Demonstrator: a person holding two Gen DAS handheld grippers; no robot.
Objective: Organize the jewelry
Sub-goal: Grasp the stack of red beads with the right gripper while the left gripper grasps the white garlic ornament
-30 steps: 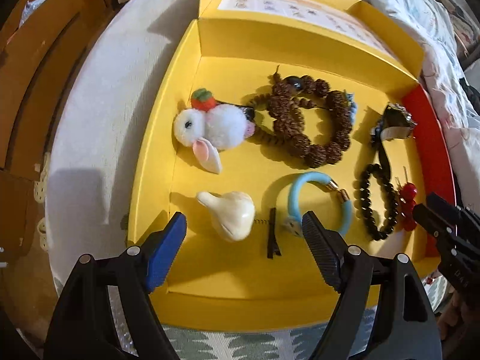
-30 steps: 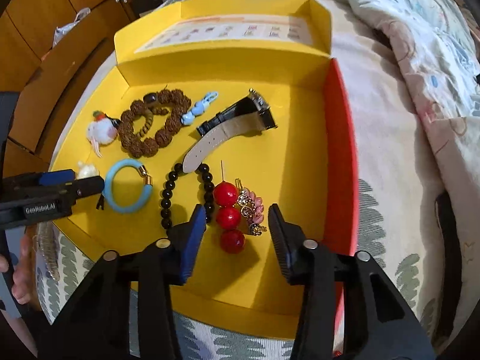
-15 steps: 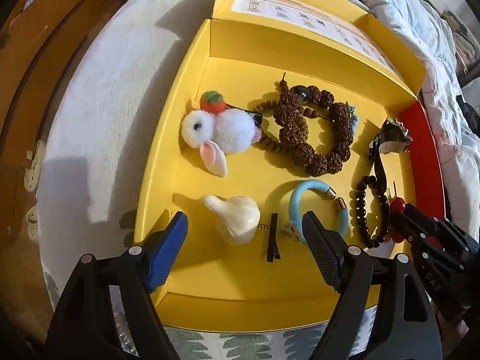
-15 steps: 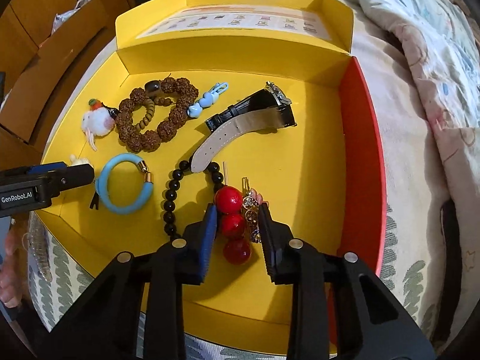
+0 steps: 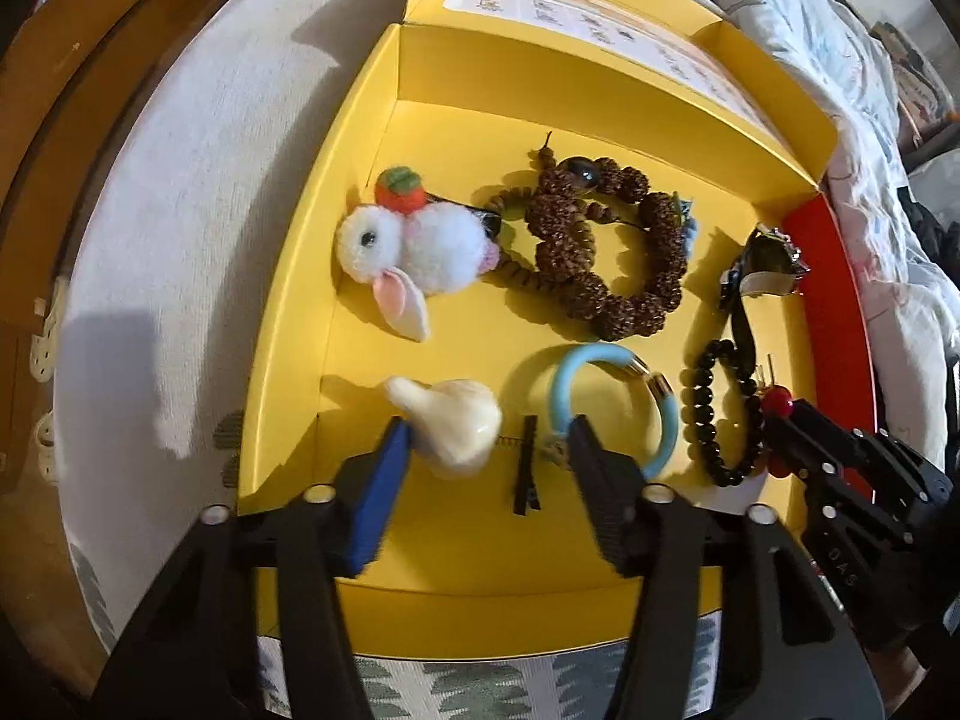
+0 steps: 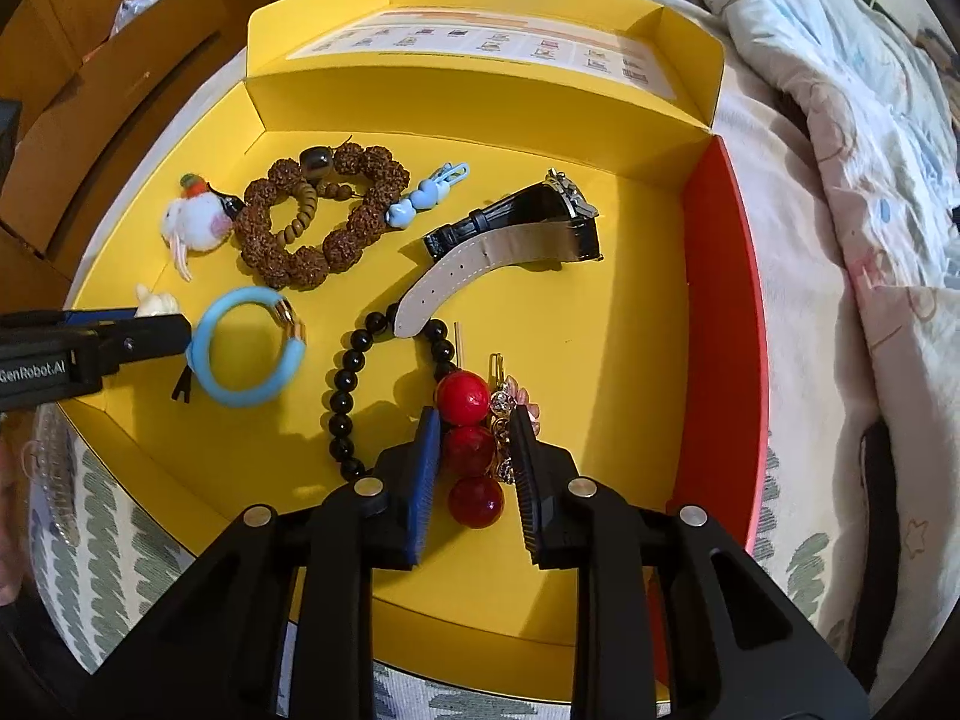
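The open yellow box (image 6: 630, 360) rests on a bed cover, with its printed lid flap standing at the far side and a red wall (image 6: 720, 300) along its right side. The right gripper (image 6: 471, 450) points steeply down into the near right part of the box; its jaws are closing around the red bead hairpin (image 6: 468, 441), and the blue-faced left pad touches the middle bead, while contact at the right pad, beside a gold and pink ornament (image 6: 510, 414), cannot be confirmed. The black bead bracelet (image 6: 345, 402) lies just left of the hairpin, and the wristwatch (image 6: 522, 228) lies beyond it, its pale strap overlapping the bracelet. The left gripper (image 5: 489, 450) is closing over the cream gourd-shaped hair clip (image 5: 450, 420) and its black clip bar (image 5: 527, 468); both lie between the fingers, with the left pad at the clip's edge. The light-blue bangle (image 5: 618, 402) lies just right of it. The white pompom rabbit (image 5: 408, 246) and the brown seed bracelet (image 5: 606, 258) lie farther back.
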